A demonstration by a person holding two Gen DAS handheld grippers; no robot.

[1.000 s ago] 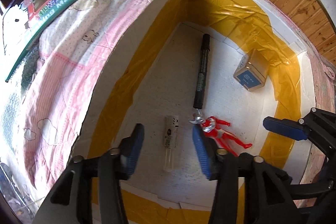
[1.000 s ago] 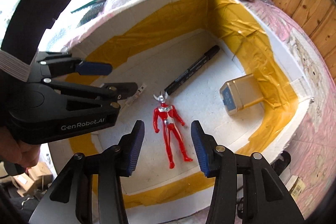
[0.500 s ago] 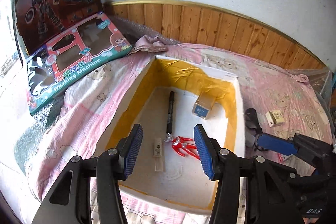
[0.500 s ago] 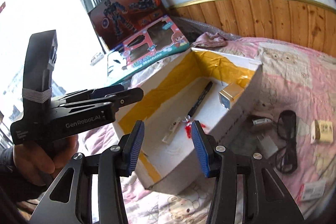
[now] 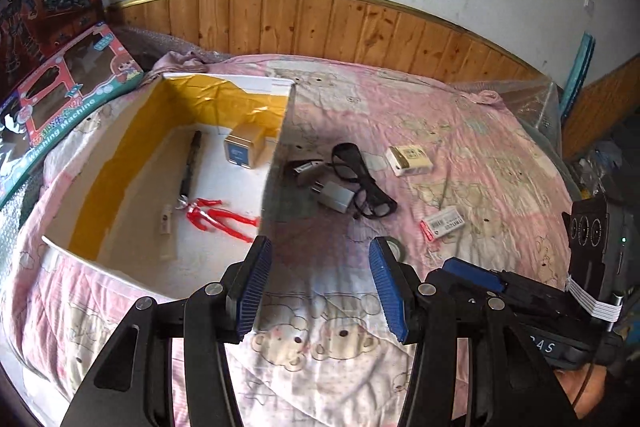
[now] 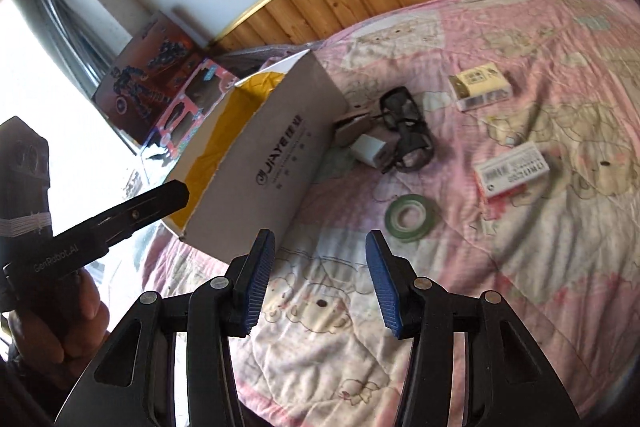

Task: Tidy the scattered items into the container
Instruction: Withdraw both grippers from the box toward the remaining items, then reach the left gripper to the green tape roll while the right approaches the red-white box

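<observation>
Two hand-held grippers hang above a pink cartoon-print bedspread (image 5: 460, 155), both with their blue-padded tongs spread apart and gripping nothing. The left gripper (image 5: 320, 287) looks across the bed toward a white cardboard box (image 5: 276, 147) lined with yellow tape, which sits on the bedspread near the wood-panelled wall. Inside the box lie a black marker (image 5: 191, 163), a red toy figure (image 5: 218, 217) touching the marker's lower end, a small white tube (image 5: 165, 223) just beside the figure, and a gold-and-blue carton (image 5: 243, 147) near the far wall. Outside, just beside the box's right wall, a silver clip-like object (image 5: 306, 167), a white charger plug (image 5: 337, 195) and black glasses (image 5: 362, 183) lie in a loose cluster, touching one another. Farther right rest a cream-coloured pack (image 5: 409, 159) and a white labelled box with a red edge (image 5: 442, 223), well apart from the container. From the right gripper (image 6: 318, 283), a green roll of tape (image 6: 411, 217) shows on the bedspread just ahead of the tongs, between the box and the labelled box. A hand (image 6: 68, 323) grips the left tool's handle at that view's left edge. Two toy boxes (image 5: 68, 95) lean by the window-side wall.
</observation>
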